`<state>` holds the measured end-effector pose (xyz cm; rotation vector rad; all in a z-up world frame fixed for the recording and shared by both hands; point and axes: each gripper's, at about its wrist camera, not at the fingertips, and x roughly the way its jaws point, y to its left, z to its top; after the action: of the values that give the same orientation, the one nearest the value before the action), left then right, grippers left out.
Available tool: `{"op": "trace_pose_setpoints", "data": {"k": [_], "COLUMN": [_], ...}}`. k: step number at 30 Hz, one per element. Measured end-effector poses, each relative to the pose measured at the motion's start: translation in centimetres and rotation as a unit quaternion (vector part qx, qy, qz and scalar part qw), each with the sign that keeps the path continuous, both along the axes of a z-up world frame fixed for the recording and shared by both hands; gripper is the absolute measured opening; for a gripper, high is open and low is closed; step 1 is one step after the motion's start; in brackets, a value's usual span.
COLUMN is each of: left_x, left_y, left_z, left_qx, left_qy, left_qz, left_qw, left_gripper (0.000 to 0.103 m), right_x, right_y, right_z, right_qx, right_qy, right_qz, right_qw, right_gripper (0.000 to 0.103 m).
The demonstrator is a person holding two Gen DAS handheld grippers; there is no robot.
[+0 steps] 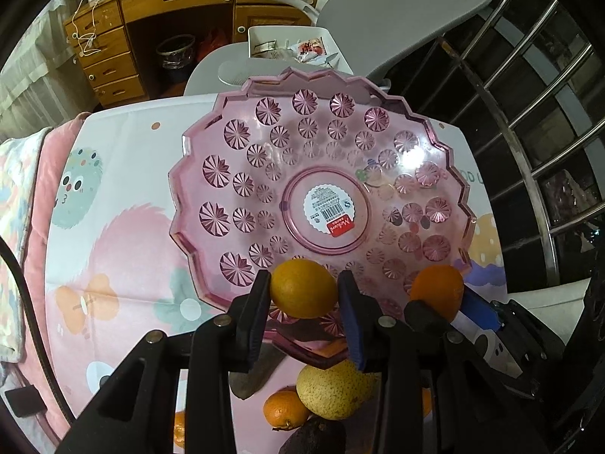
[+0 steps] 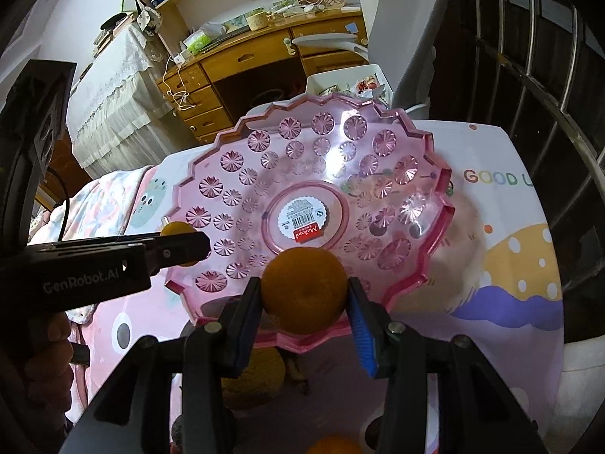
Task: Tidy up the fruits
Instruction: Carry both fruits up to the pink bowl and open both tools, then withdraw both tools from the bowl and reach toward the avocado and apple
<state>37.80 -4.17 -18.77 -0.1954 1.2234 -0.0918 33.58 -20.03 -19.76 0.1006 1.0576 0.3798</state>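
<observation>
Presently: left gripper (image 1: 304,295) pinches a yellow-orange round citrus fruit (image 1: 303,288); right gripper (image 2: 304,295) clamps a darker orange mandarin (image 2: 304,289). Both hover over the near rim of the pink faceted plastic fruit bowl (image 1: 211,174).

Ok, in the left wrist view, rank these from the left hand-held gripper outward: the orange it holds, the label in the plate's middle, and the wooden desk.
1. Orange: clamped between the fingers of the left hand-held gripper, over the plate's near rim.
2. Label: ahead, at the centre of the pink plate.
3. Desk: far back, upper left, beyond the table.
</observation>
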Motion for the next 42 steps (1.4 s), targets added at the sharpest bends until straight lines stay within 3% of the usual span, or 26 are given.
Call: {"op": "trace_pose_setpoints", "data": {"k": [4, 7, 22, 26, 29, 42], "left_x": [0.0, -0.2, -3.1, -4.8, -6.3, -14.5], "left_y": [-0.1, -0.1, 0.3, 0.8, 1.2, 4.3], "left_z": [0.0, 0.1, 2.0, 3.2, 3.9, 6.8], "left_qx": [0.0, -0.003, 0.001, -0.003, -0.001, -0.017], "left_qy": [0.002, 0.001, -0.009, -0.015, -0.015, -0.025], "left_qz": [0.005, 0.009, 0.02, 0.017, 0.013, -0.027], "left_qw": [1.0, 1.0, 0.9998, 0.9997, 0.9998, 0.9992], "left_gripper": [0.043, 0.046, 0.047, 0.048, 0.057, 0.067], "right_x": [0.1, 0.0, -1.9, -3.1, -4.2, -11.9], "right_y": [0.0, -0.1, -2.3, -3.3, -4.0, -4.5], "right_z": [-0.1, 0.1, 1.7, 2.6, 3.4, 7.3], "right_qx": [0.006, 0.005, 0.023, 0.021, 0.017, -0.002], "right_qy": [-0.002, -0.007, -0.003, -0.003, -0.006, -0.032], "right_qz": [0.0, 0.001, -0.023, -0.038, -0.05, -0.119], "right_qw": [1.0, 1.0, 0.999, 0.999, 0.999, 0.992], "right_gripper": [0.048, 0.057, 0.058, 0.058, 0.058, 0.059]}}
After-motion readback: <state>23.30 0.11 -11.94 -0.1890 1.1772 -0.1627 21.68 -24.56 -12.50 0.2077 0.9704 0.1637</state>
